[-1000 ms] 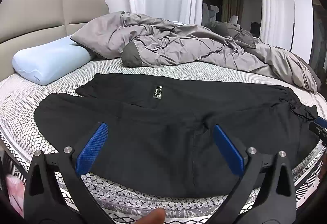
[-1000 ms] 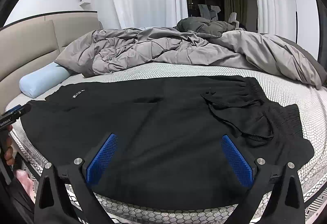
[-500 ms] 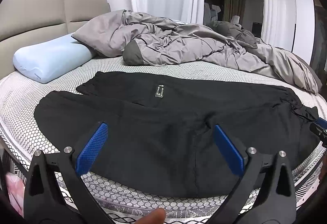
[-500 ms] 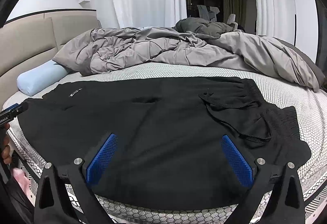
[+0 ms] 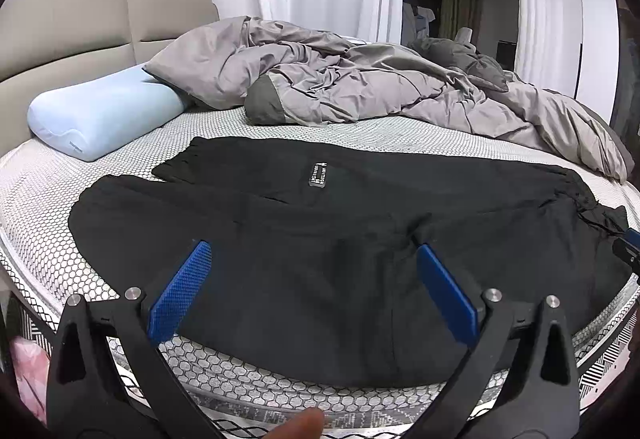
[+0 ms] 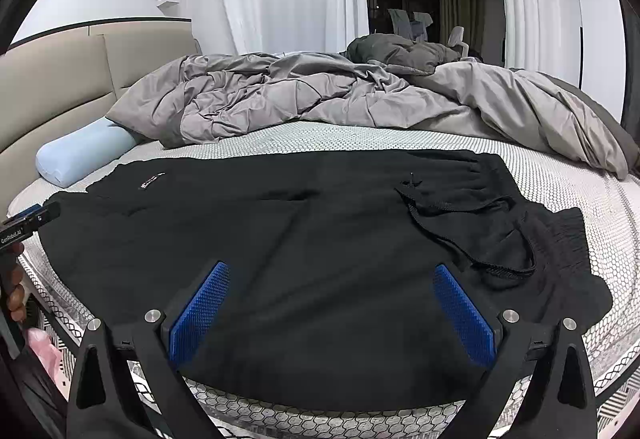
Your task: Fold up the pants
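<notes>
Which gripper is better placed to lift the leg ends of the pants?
Probably the left gripper: it hangs open near the leg ends of the black pants, while the right gripper faces the waistband drawstring.

Black pants (image 5: pixel 340 239), honeycomb-patterned mattress (image 5: pixel 52 195)

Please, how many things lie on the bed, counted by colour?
Black: 1, the pants
Grey: 1, the crumpled duvet
Light blue: 1, the pillow
Total: 3
</notes>
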